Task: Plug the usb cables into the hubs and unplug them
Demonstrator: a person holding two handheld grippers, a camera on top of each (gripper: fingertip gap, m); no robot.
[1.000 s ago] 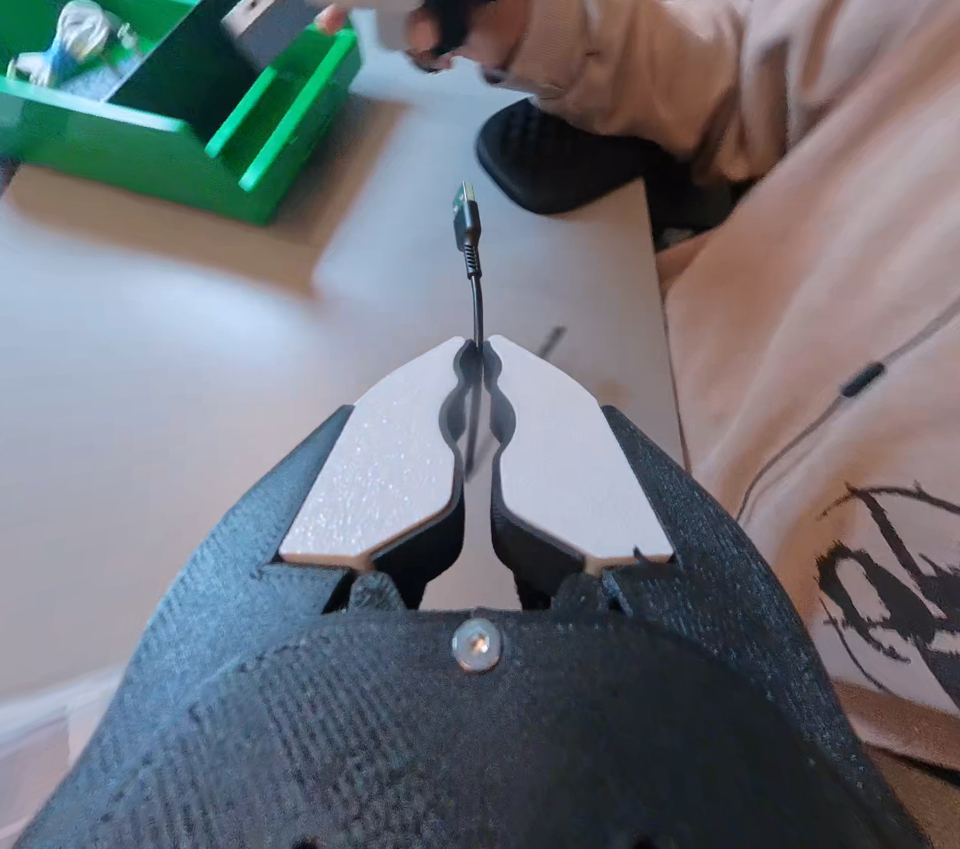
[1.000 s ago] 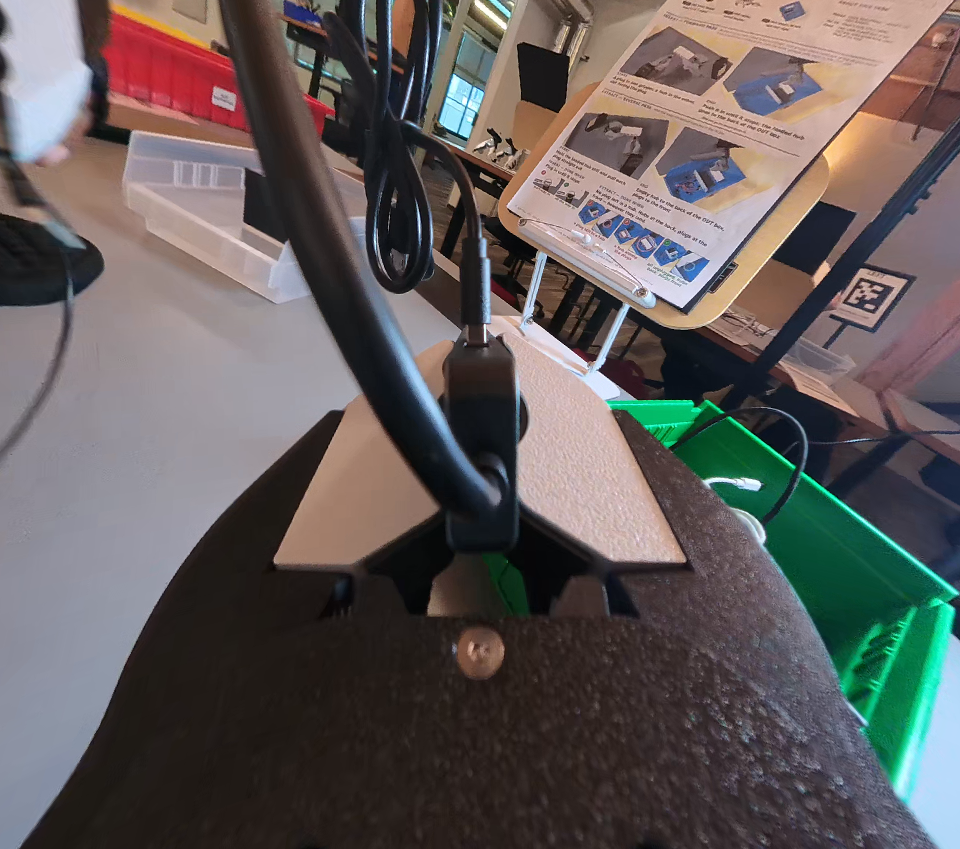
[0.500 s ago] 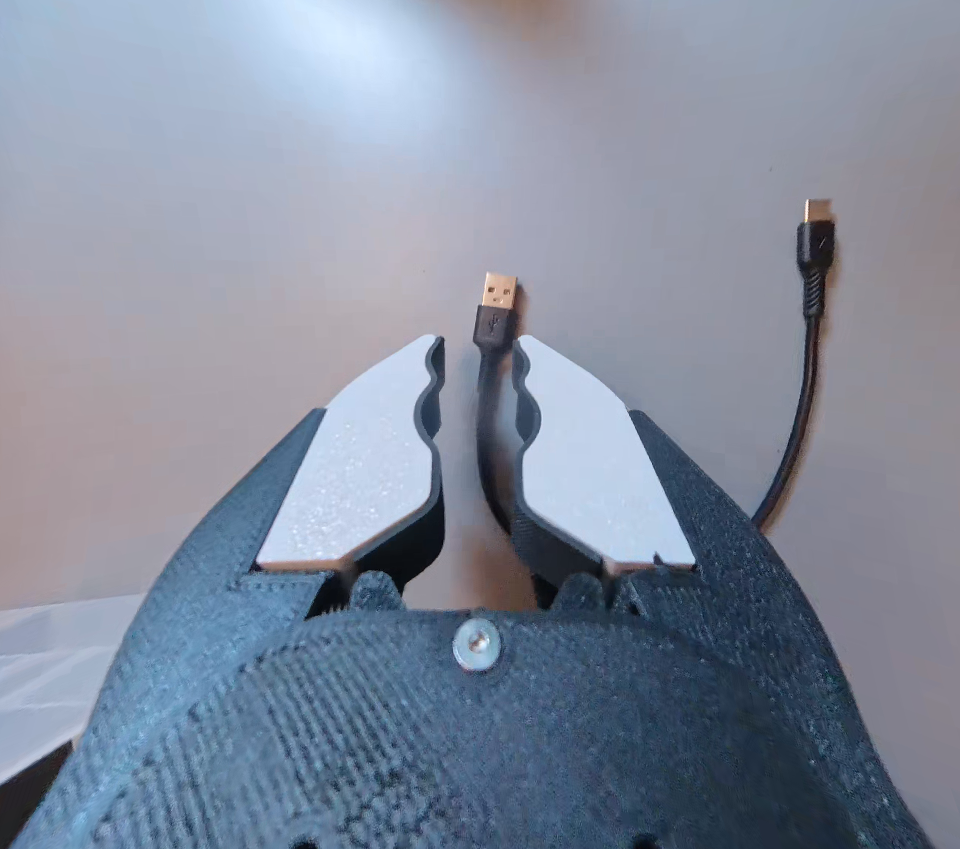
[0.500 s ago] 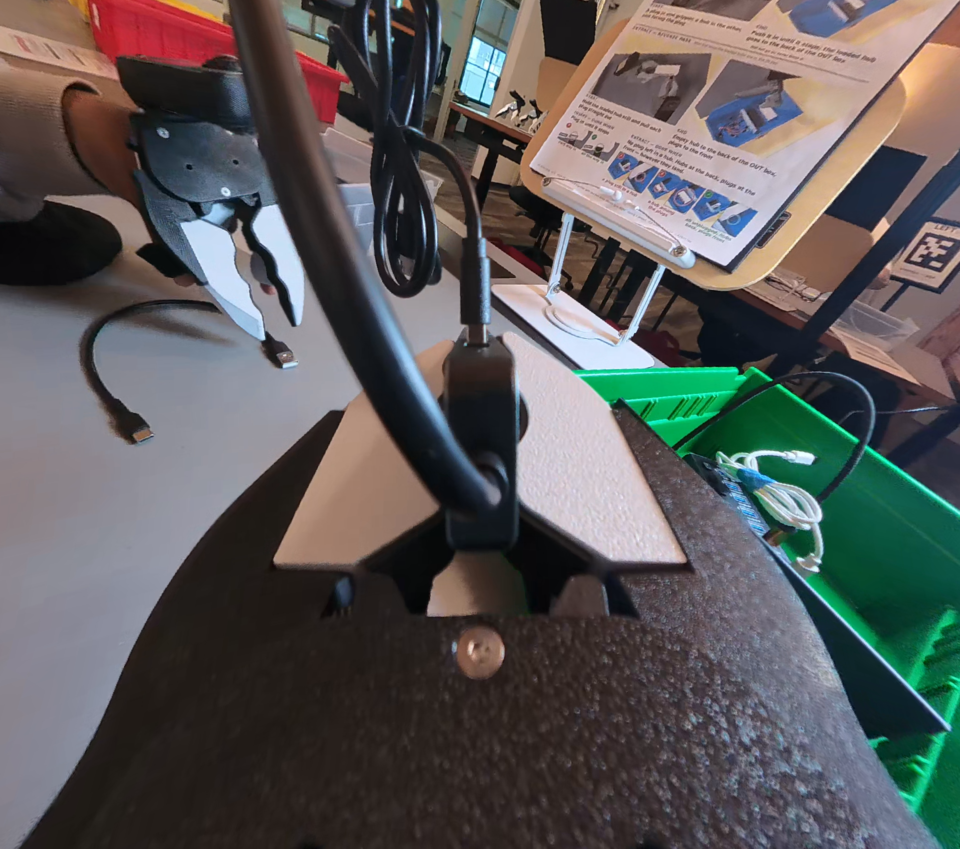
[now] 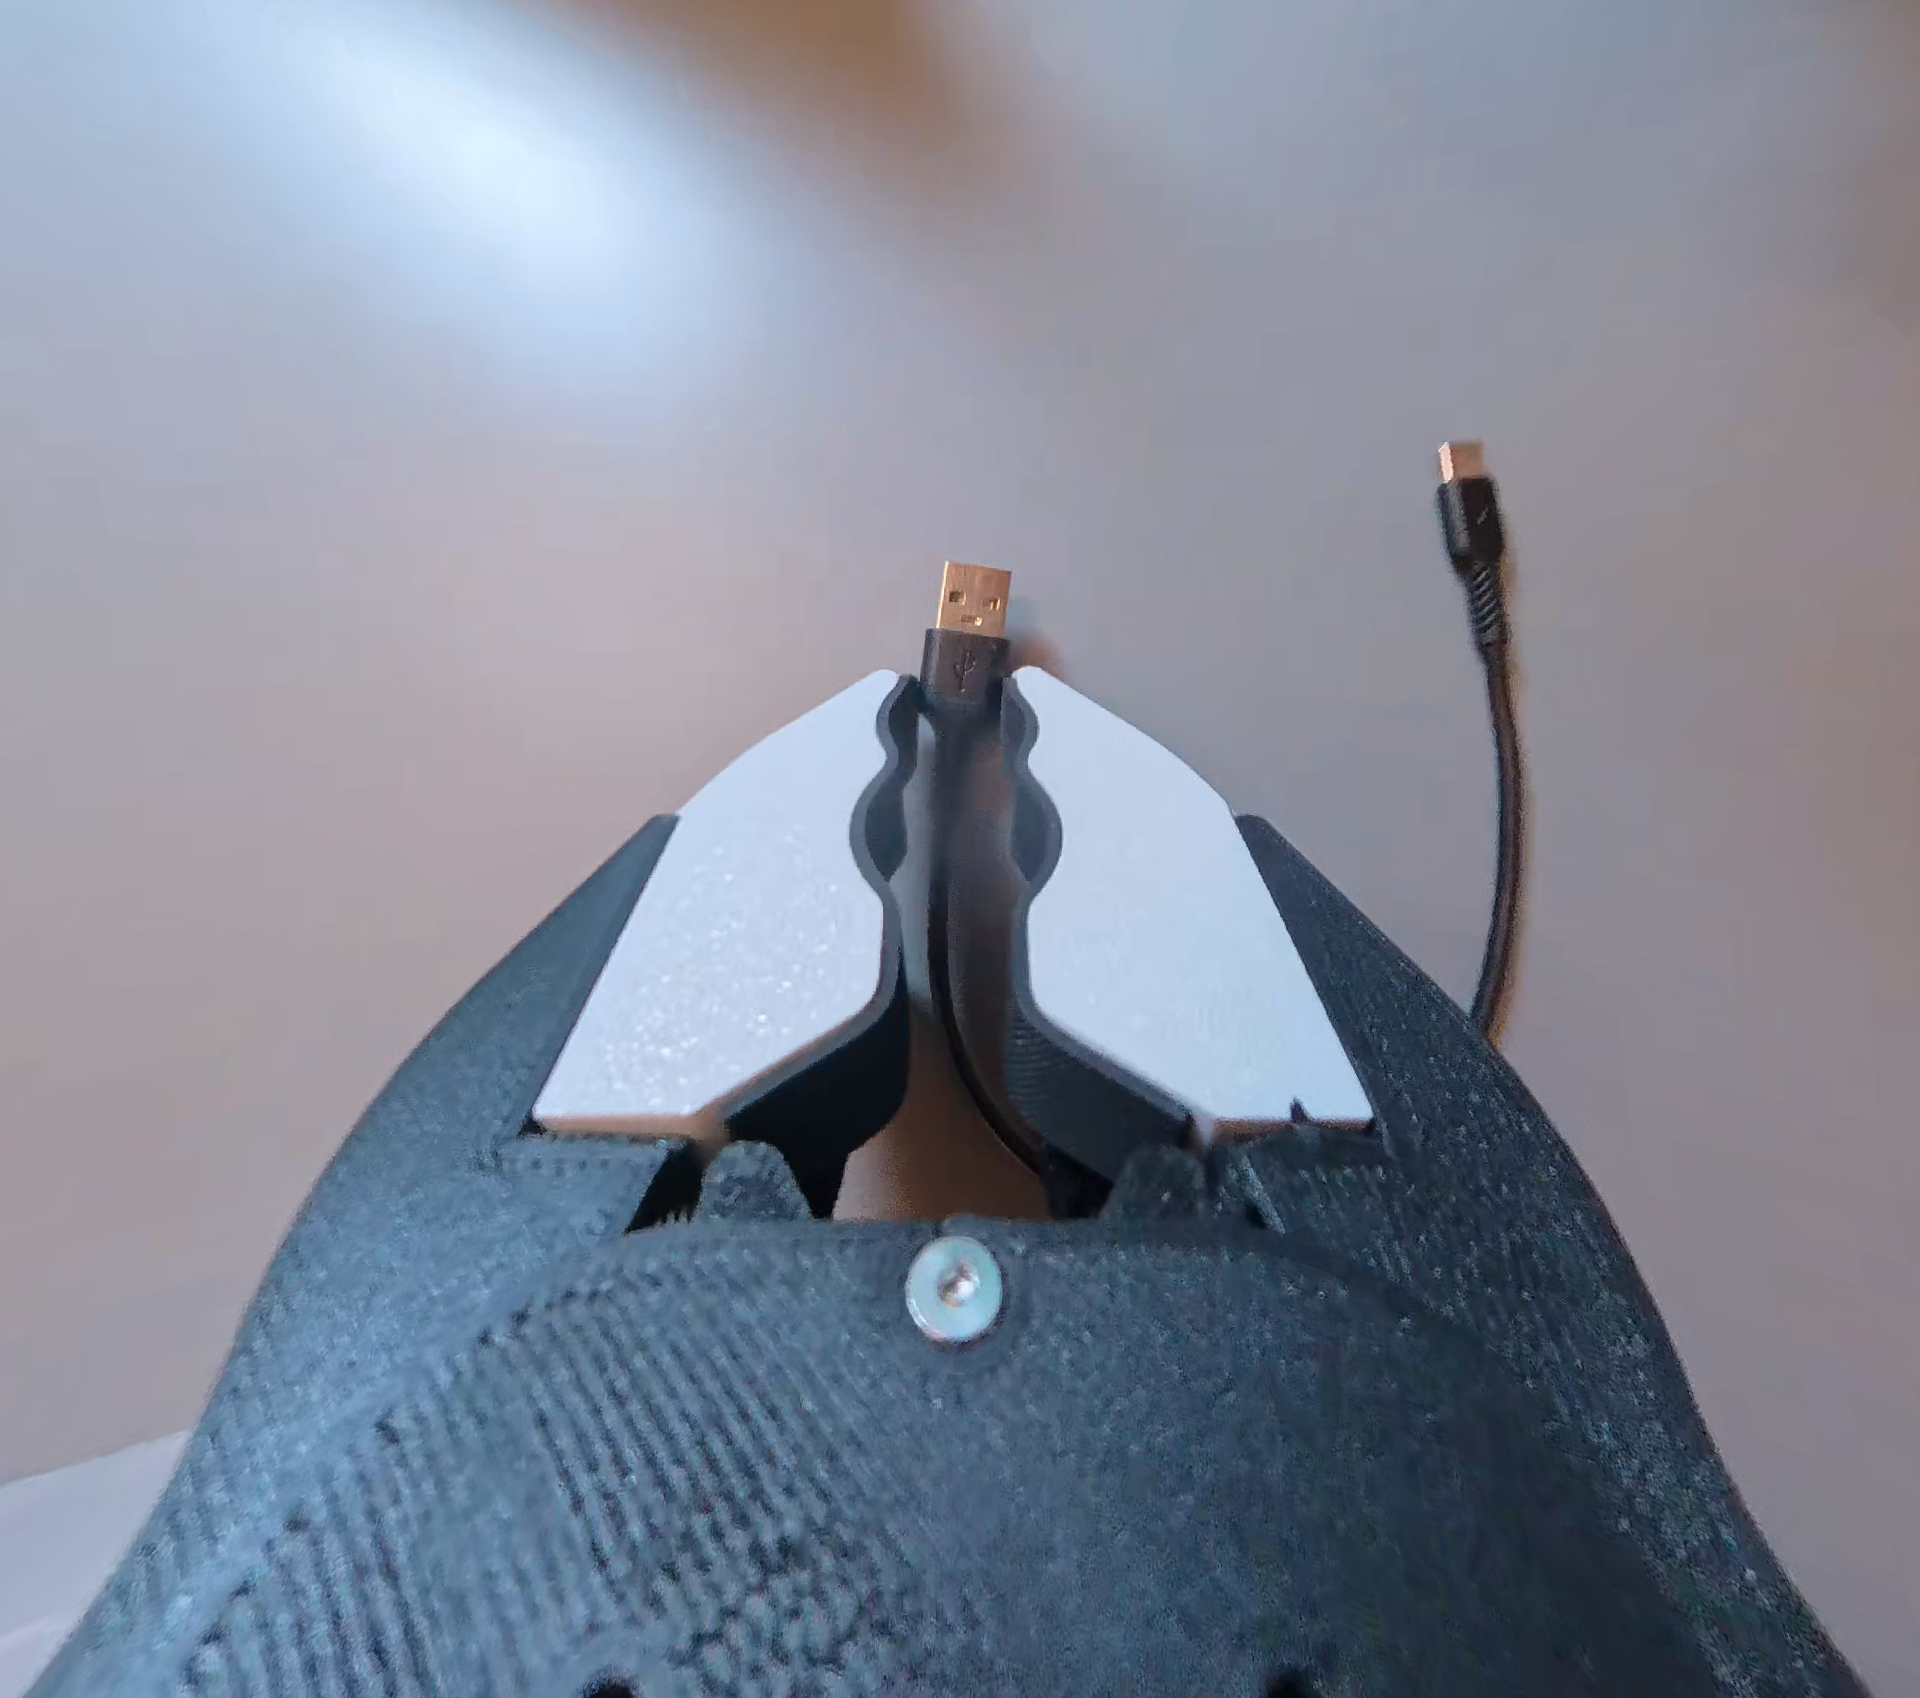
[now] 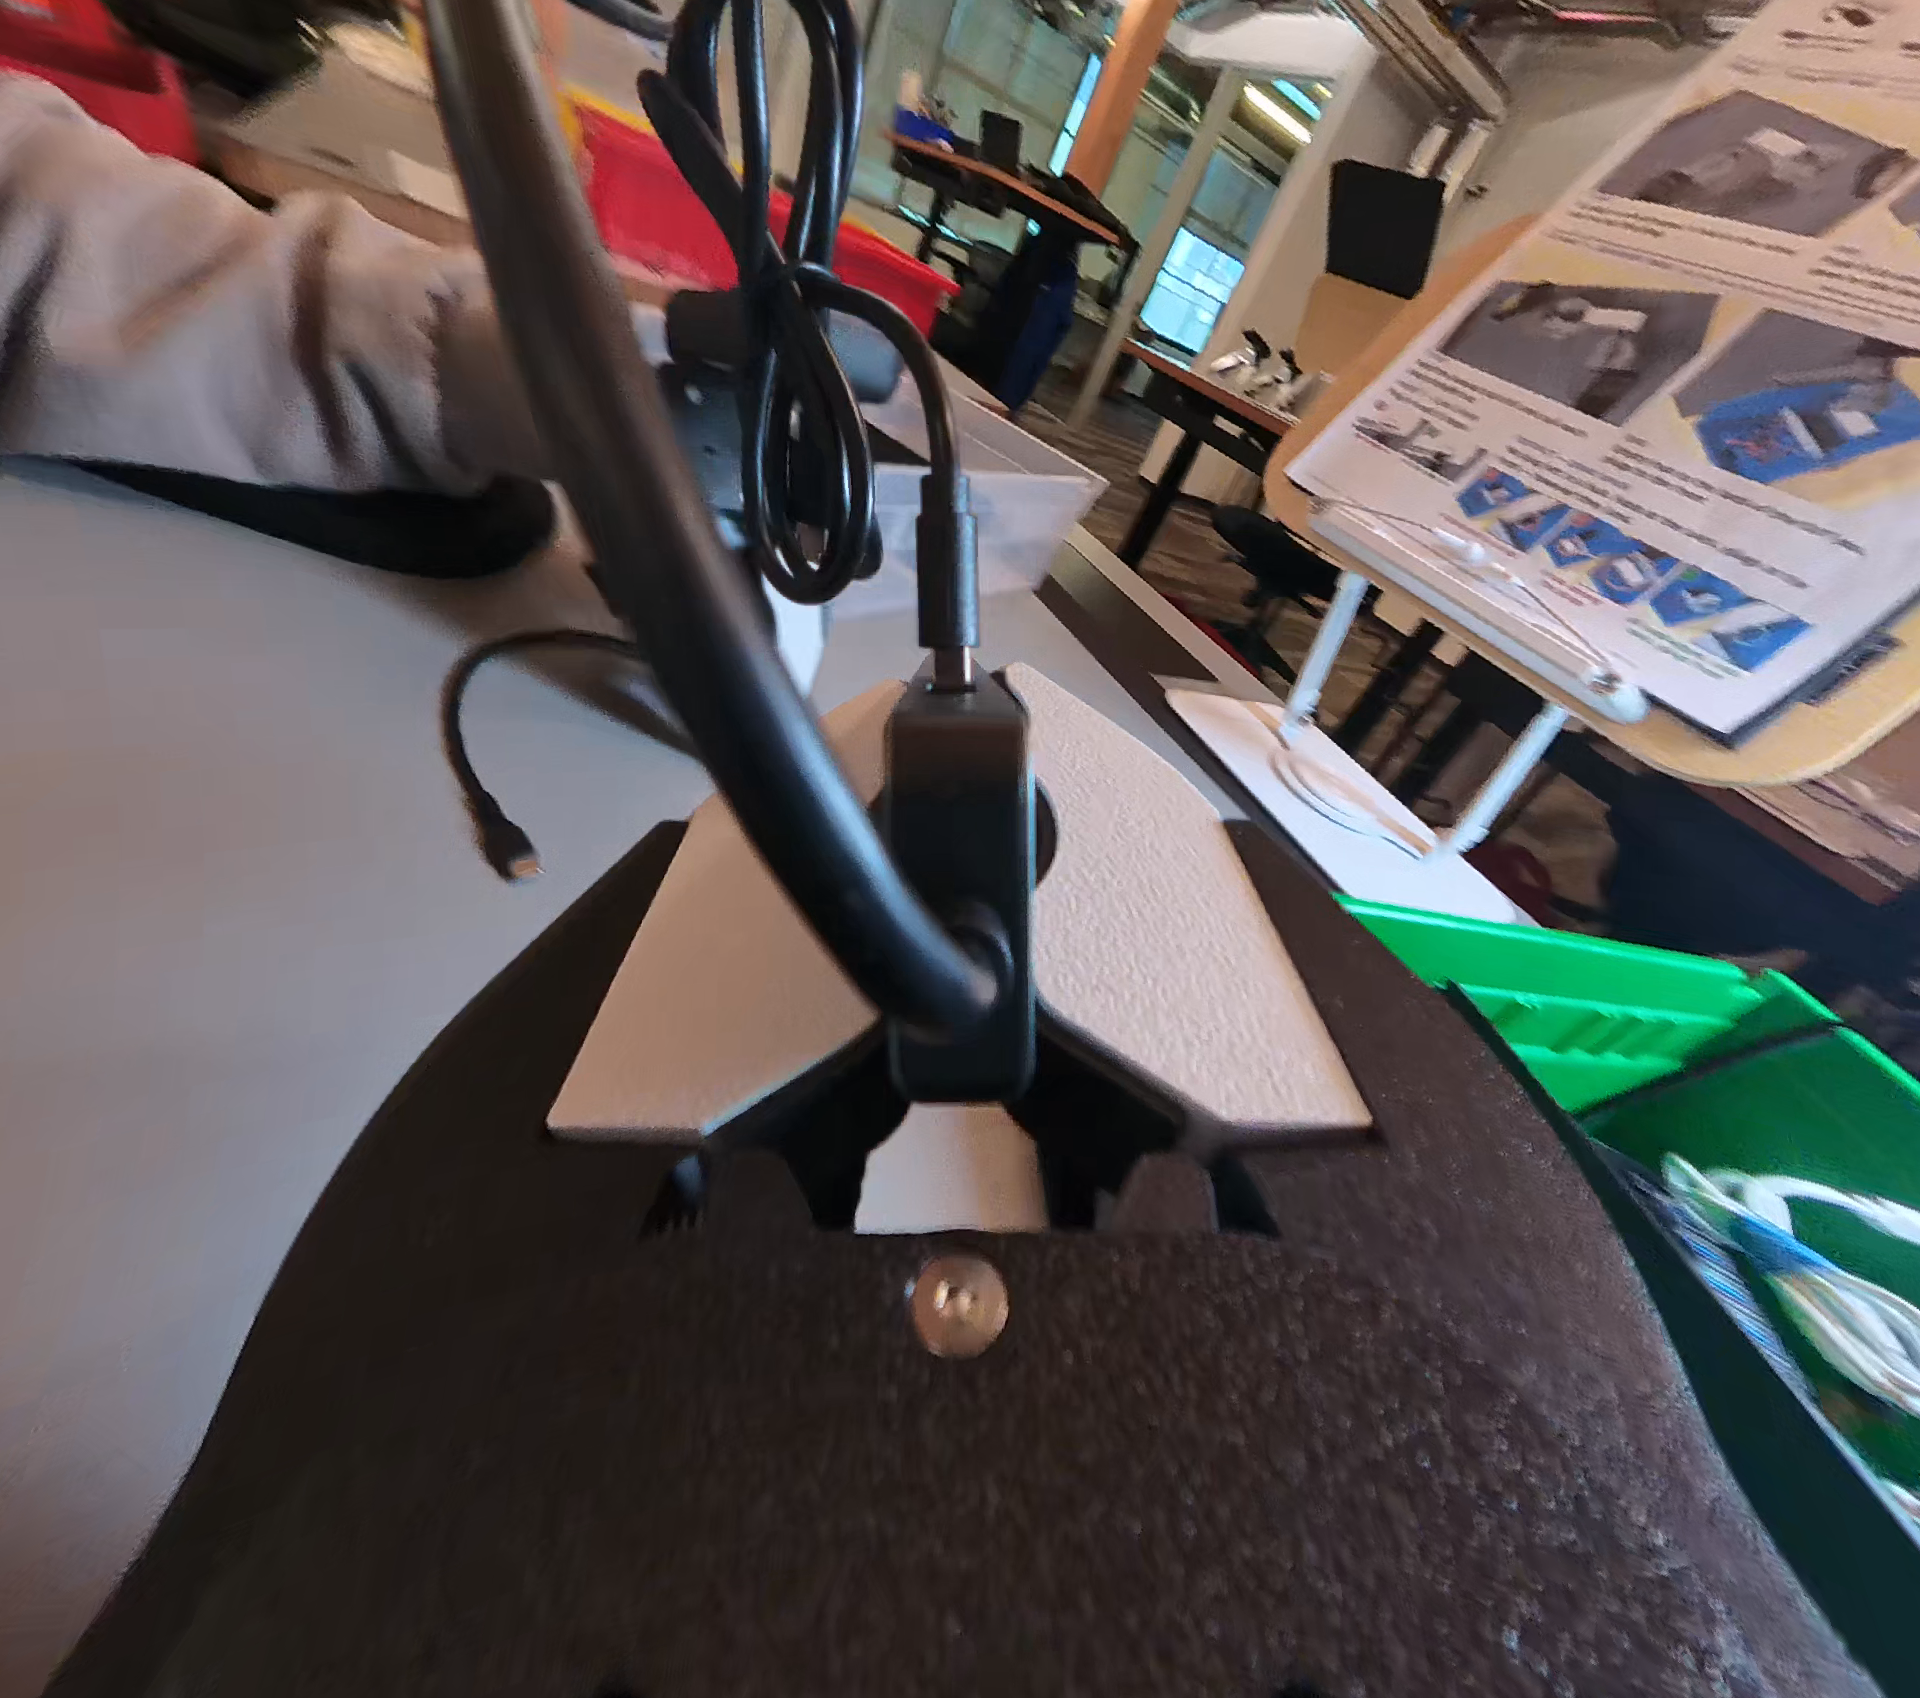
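My left gripper (image 5: 961, 684) is shut on the black housing of a USB-A plug (image 5: 975, 609); its gold metal end sticks out past the fingertips, low over the grey table (image 5: 520, 505). The same short black cable's small plug (image 5: 1460, 464) lies on the table to the right. My right gripper (image 6: 961, 684) is shut on a black hub (image 6: 961, 869), held on edge. A thick black lead (image 6: 582, 401) arcs up from the hub. A coiled black cable (image 6: 800, 360) is plugged into the hub's front end (image 6: 945, 578).
In the right wrist view, a person's sleeve (image 6: 208, 318) reaches in from the left and the short cable's small plug (image 6: 516, 864) lies on the table (image 6: 208, 921). A green bin (image 6: 1662, 1025) holding white cables is at right, behind it an instruction sheet on a stand (image 6: 1662, 422). Tip to tip, the grippers are about 20 centimetres apart.
One second ago my left gripper held the short cable near its small plug. It let go, moved over the USB-A plug with jaws apart, and has now shut on it. The right gripper tilted, still holding the hub.
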